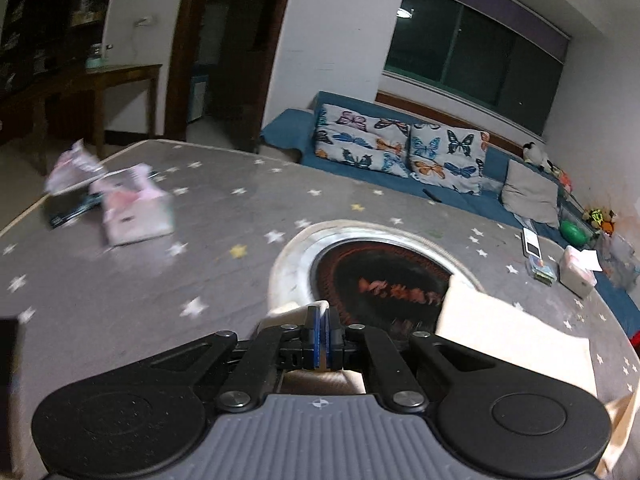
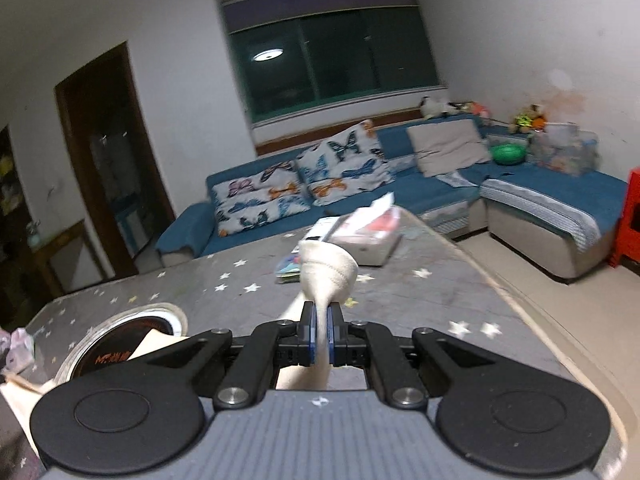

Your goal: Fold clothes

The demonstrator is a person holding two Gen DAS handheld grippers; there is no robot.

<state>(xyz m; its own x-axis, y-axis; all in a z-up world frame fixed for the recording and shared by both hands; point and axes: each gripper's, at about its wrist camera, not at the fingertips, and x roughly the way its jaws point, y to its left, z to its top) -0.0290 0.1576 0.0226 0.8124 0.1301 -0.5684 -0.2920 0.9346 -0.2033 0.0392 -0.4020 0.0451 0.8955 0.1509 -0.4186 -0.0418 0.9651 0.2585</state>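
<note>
Left wrist view: left claw (image 1: pixel 323 334) is seen pressed closed, blue pads together on a thin edge of the cream garment (image 1: pixel 516 344), which is spread low right over the grey star-print worktop (image 1: pixel 224 276) and partly covers the round dark inset (image 1: pixel 380 276) in it. A pink packet (image 1: pixel 136 210) is blurred far left on the worktop; a white box (image 1: pixel 576 274) is seen at the right edge. A blue sofa (image 1: pixel 452 196) with butterfly cushions (image 1: pixel 400 146) is behind. Right wrist view: right claw (image 2: pixel 320 334) is clamped narrow on a bunched cream fold of the garment (image 2: pixel 326 274), held up above the worktop (image 2: pixel 420 300); more cloth is trailed lower left by the inset (image 2: pixel 120 344). A tissue box (image 2: pixel 368 236) is seen beyond
</note>
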